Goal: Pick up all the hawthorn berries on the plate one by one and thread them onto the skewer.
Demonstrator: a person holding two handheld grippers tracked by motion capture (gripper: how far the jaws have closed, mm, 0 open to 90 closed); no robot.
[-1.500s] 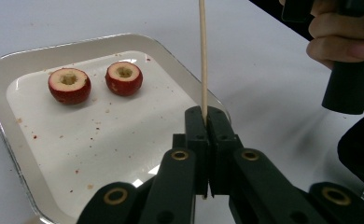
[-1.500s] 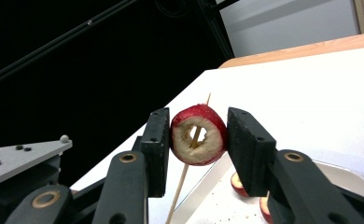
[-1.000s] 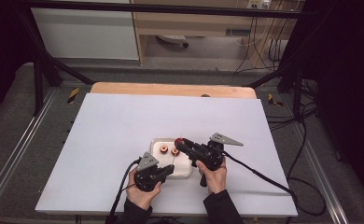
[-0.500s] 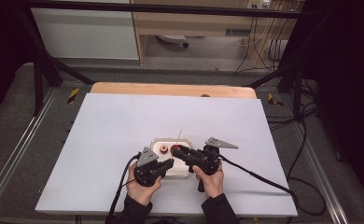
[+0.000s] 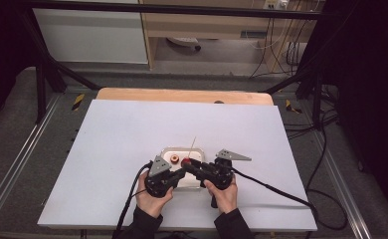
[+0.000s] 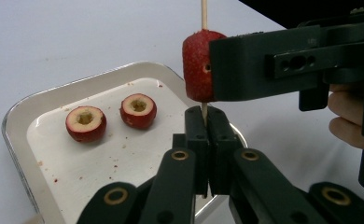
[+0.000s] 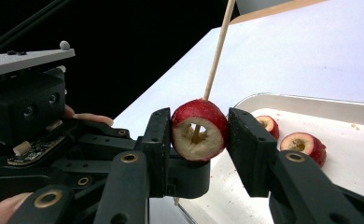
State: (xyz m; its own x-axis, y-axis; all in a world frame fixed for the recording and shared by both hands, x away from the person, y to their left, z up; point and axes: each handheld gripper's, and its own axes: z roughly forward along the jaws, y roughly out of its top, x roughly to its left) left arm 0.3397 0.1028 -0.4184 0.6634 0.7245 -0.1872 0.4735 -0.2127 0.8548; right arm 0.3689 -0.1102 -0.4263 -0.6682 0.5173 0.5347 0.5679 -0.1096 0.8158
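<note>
Surface: we've got a white tabletop (image 5: 132, 149) over a wooden bench, dark room all around.
Tray: small metal tray (image 6: 40, 100) near the front edge, crumbs scattered in it.
Left gripper (image 6: 203, 122): clenched tight on the lower end of a wooden skewer (image 6: 203, 13), which stands roughly upright.
Right gripper (image 7: 199, 135): grasping a cored red fruit (image 7: 199, 129) from both sides, skewer running through the hollow middle.
Fruit spot: we see it held just above the tray's near rim, right over the left gripper's jaws.
Spares: 2 more cored fruits (image 6: 86, 123) sit side by side in the tray, hollow ends up.
</note>
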